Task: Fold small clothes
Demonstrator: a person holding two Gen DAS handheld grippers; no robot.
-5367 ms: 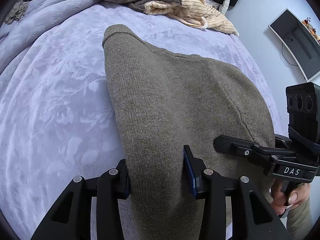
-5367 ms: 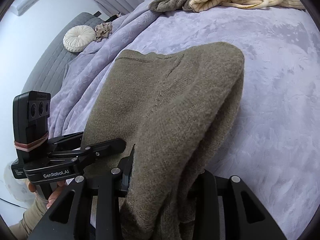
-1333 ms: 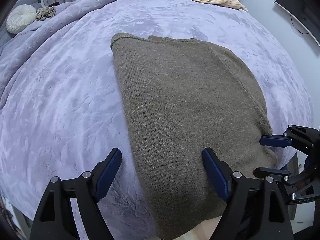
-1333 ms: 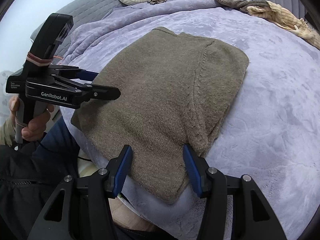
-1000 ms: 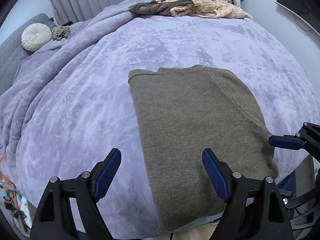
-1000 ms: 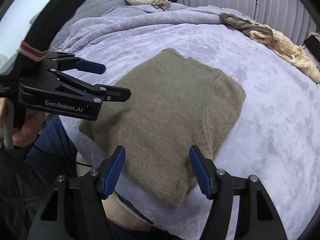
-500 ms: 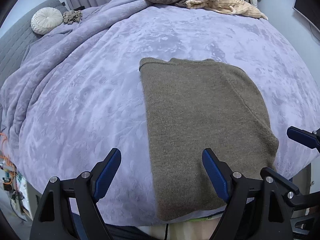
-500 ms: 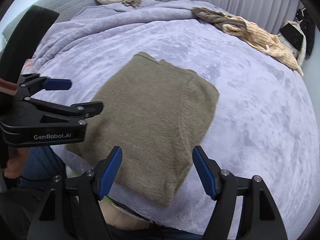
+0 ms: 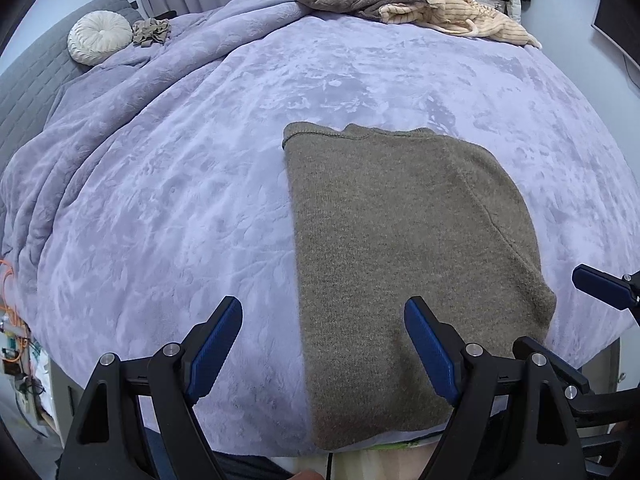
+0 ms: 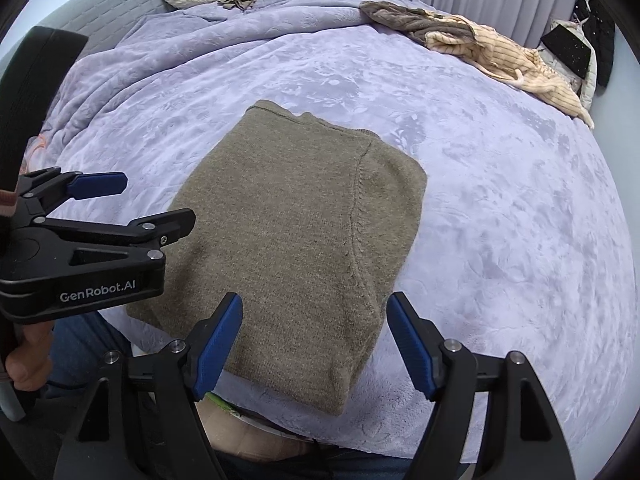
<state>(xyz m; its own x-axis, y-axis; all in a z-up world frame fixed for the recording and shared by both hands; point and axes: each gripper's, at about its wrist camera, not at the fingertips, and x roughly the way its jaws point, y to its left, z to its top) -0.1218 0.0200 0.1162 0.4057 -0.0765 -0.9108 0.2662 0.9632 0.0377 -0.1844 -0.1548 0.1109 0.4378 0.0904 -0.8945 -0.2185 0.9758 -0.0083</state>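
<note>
A folded olive-brown knit sweater [image 9: 400, 240] lies flat on the lilac blanket [image 9: 160, 200], its near end close to the bed's front edge. My left gripper [image 9: 322, 312] hovers above the sweater's near left edge, open, with nothing touching its blue pads. In the right wrist view the sweater [image 10: 288, 232] shows a sleeve seam down its right side. My right gripper [image 10: 315, 304] stands open above its near right part, holding nothing. The left gripper [image 10: 154, 200] appears there at the left, open, in a person's hand. One right fingertip [image 9: 600, 284] shows at the left wrist view's right edge.
A heap of brown and cream striped clothes [image 9: 420, 4] [image 10: 460, 40] lies at the far side of the bed. A round white cushion [image 9: 100, 38] and a small crumpled cloth [image 9: 152, 32] sit at the far left. The person's legs are below the bed's front edge.
Both grippers let go of the sweater and drew back and up from it. It now lies flat and looks smaller. The right jaws stand wider than a second ago.
</note>
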